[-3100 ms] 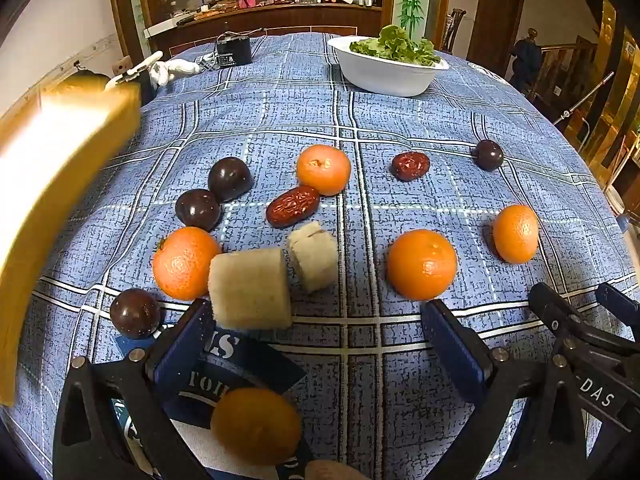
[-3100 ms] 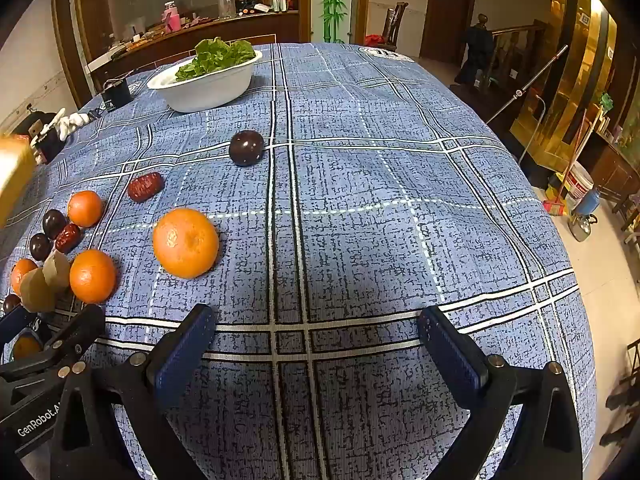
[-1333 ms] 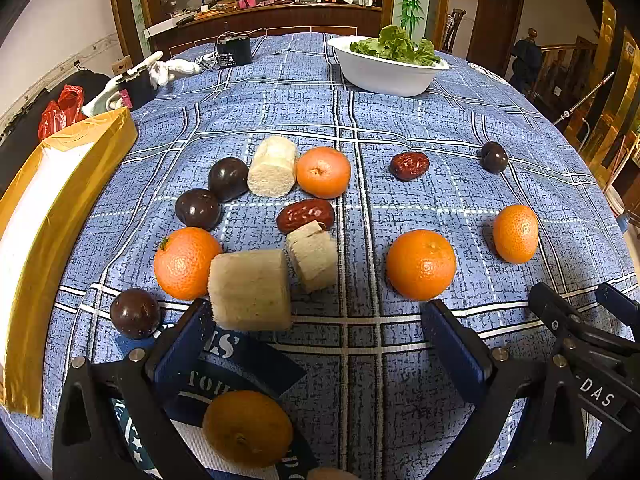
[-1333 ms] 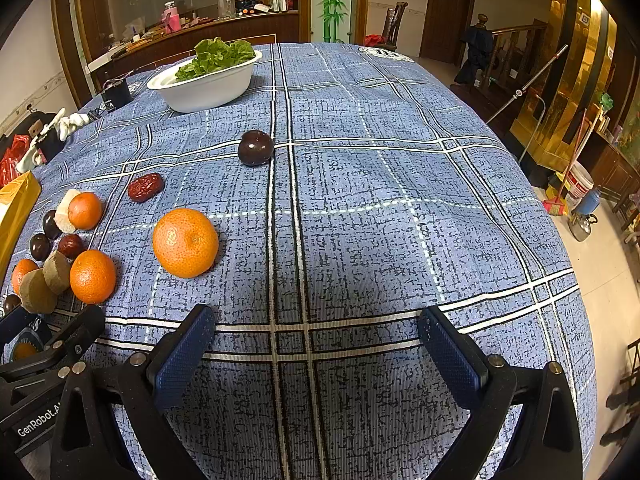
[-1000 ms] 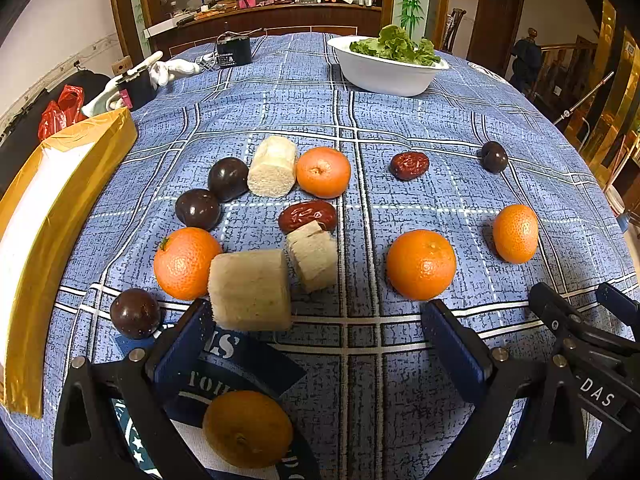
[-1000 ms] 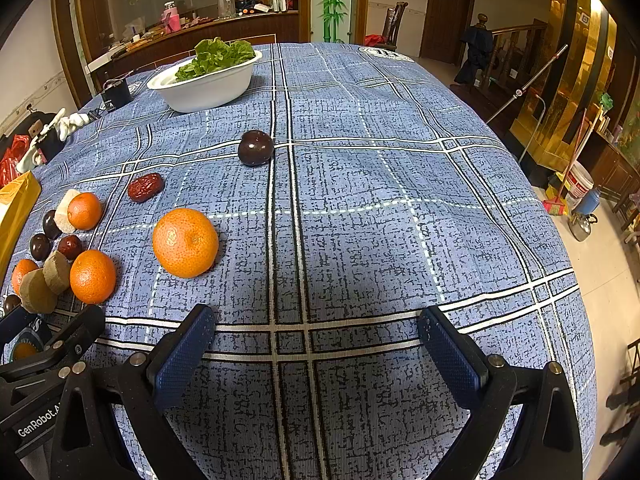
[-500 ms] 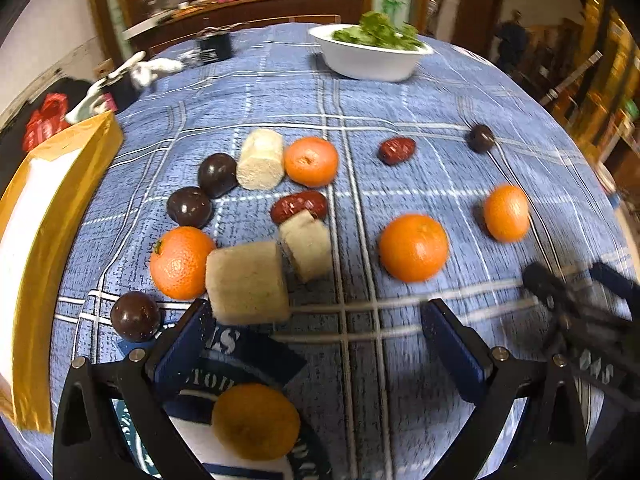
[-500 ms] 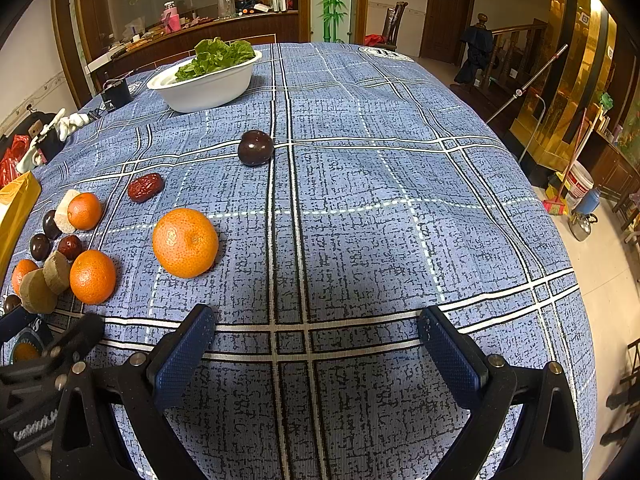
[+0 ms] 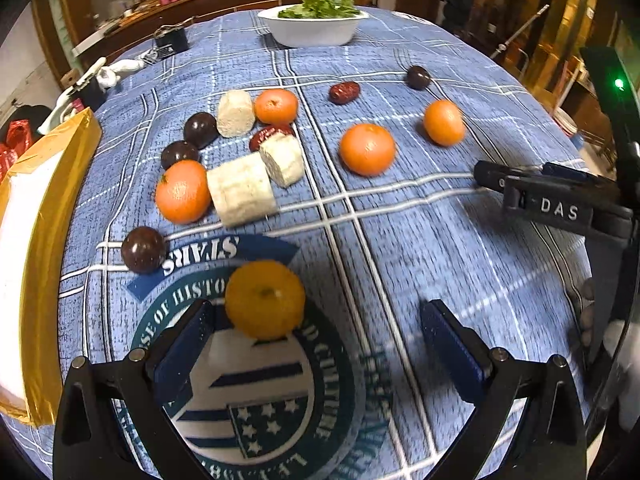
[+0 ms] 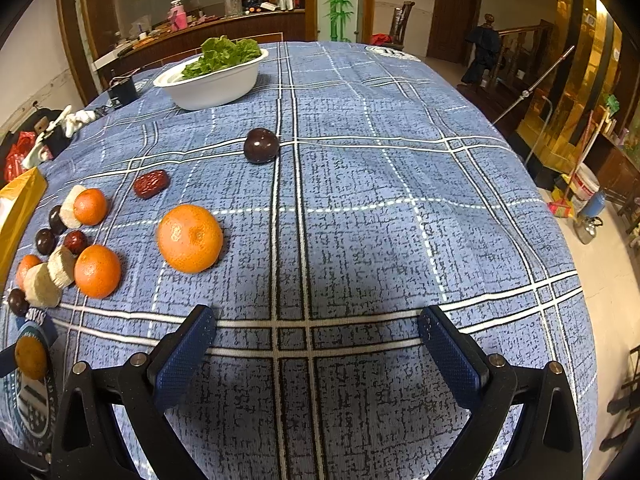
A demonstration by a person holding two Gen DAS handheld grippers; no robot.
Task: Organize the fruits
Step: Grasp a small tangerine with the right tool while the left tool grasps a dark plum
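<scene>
Mandarin (image 9: 265, 299) is sitting just ahead of the left gripper (image 9: 320, 354); firm, round, roll-prone, so gripping across its middle looks best. Both jaws are gaping wide, empty.

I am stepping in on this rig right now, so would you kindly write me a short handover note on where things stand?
Left gripper: open, empty, over the round emblem on the tablecloth, with the yellow-orange citrus just ahead of its left finger.
Right gripper: open, empty, over bare cloth.
Fruit: oranges, dark plums, red dates and pale cut chunks lie loose, mostly clustered on the left; one large orange and one plum lie apart nearer the right gripper.
Gold tray at the left edge shows no fruit.
Done: no sorting visible. Left: all of it.
</scene>
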